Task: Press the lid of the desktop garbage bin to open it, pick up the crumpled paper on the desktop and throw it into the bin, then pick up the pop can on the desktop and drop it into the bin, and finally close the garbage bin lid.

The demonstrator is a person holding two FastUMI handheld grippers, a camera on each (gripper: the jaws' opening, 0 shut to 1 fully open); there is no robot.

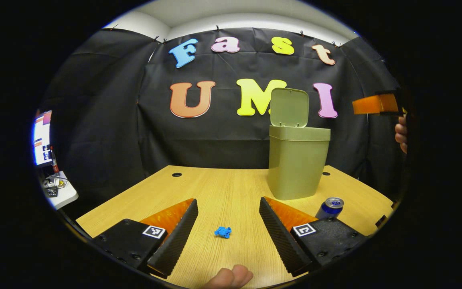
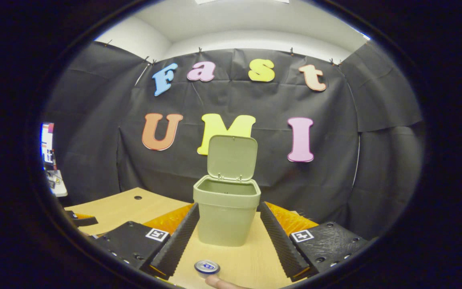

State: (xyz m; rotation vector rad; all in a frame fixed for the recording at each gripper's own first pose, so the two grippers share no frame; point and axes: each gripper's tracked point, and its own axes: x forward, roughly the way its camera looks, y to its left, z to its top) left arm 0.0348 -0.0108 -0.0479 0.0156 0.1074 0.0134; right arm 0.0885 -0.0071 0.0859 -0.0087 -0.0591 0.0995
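Note:
The olive-green garbage bin stands at the back right of the wooden desktop, its lid flipped upright. A small blue crumpled paper lies on the desktop between the fingers of my left gripper, which is open and hovers above it. A blue pop can stands upright near the bin's front right. My right gripper hangs high to the right of the bin, held by a hand. In the right gripper view, my right gripper is open, facing the open bin, with the can below.
A monitor and a small white side table with clutter stand off the desk's left side. Cable holes mark the desk's back corners. The black cloth wall runs close behind the bin. A fingertip shows at the bottom.

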